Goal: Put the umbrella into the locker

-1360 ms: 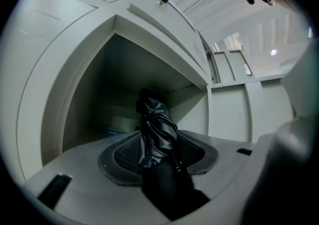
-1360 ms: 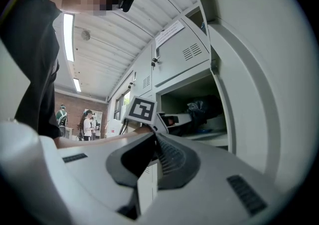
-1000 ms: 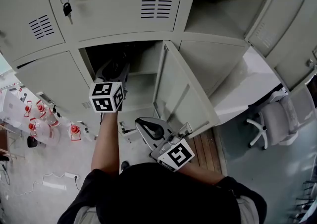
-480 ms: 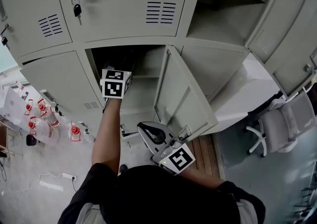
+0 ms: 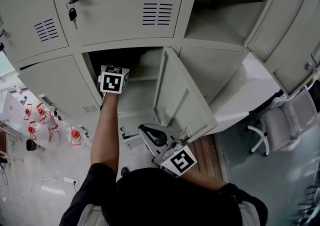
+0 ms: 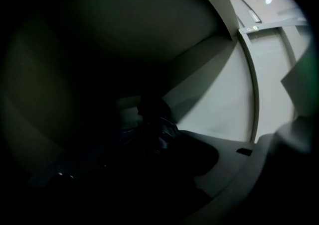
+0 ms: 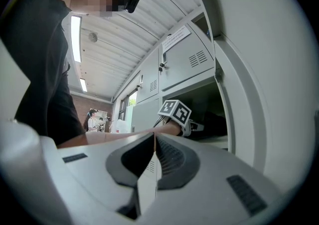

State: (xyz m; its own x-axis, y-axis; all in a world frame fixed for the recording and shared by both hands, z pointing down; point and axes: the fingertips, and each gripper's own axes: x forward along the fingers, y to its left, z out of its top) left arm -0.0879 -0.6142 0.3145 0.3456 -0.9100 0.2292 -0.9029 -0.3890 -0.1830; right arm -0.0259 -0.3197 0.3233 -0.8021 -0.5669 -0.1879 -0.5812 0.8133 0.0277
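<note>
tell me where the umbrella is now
In the left gripper view, the umbrella is a dark shape at centre, inside the shadowed locker compartment, just ahead of the left gripper.

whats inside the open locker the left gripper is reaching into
The left gripper with a dark folded umbrella in its jaws; the rest of the locker interior is lost in shadow.

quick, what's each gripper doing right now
left gripper: closed on the dark umbrella, inside the locker
right gripper: shut, empty
</note>
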